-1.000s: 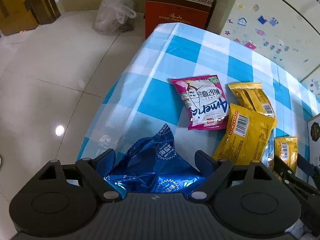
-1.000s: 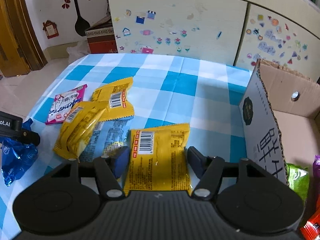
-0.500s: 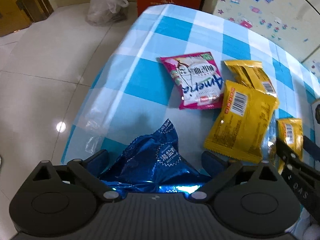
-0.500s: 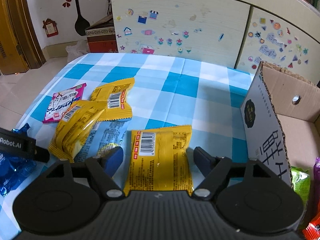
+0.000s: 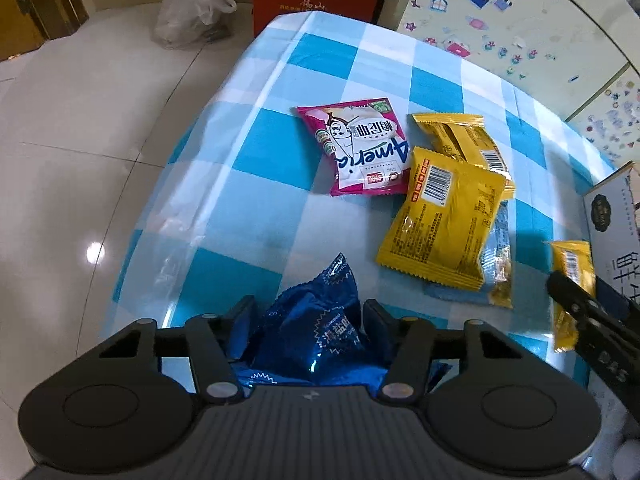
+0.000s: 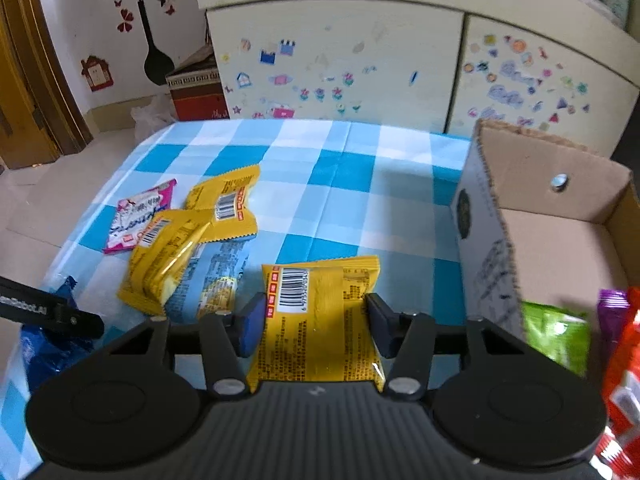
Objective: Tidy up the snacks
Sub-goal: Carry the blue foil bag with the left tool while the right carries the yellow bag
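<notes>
A crumpled blue snack packet (image 5: 320,292) lies at the near left corner of the checked table (image 5: 256,160). My left gripper (image 5: 308,320) points steeply down over it, its jaws closing, and both pads squeeze the foil between them. In the right wrist view a yellow packet (image 6: 320,280) with a barcode sits between the pads of my right gripper (image 6: 316,312). Those jaws are closing too and press on the packet's two side edges. The same yellow packet (image 5: 568,280) shows at the right edge of the left wrist view.
A pink packet (image 5: 360,148), two yellow packets (image 5: 444,220) and a pale blue one (image 5: 496,268) lie mid-table. An open cardboard box (image 6: 540,184) stands on the right with green (image 6: 556,332), purple and red packets inside. The table's left edge drops to tiled floor (image 5: 80,140).
Both pairs of jaws opened a little wider, then narrowed onto their packets. The blue packet is now bunched up between the left pads. The right gripper has risen slightly with the yellow packet.
</notes>
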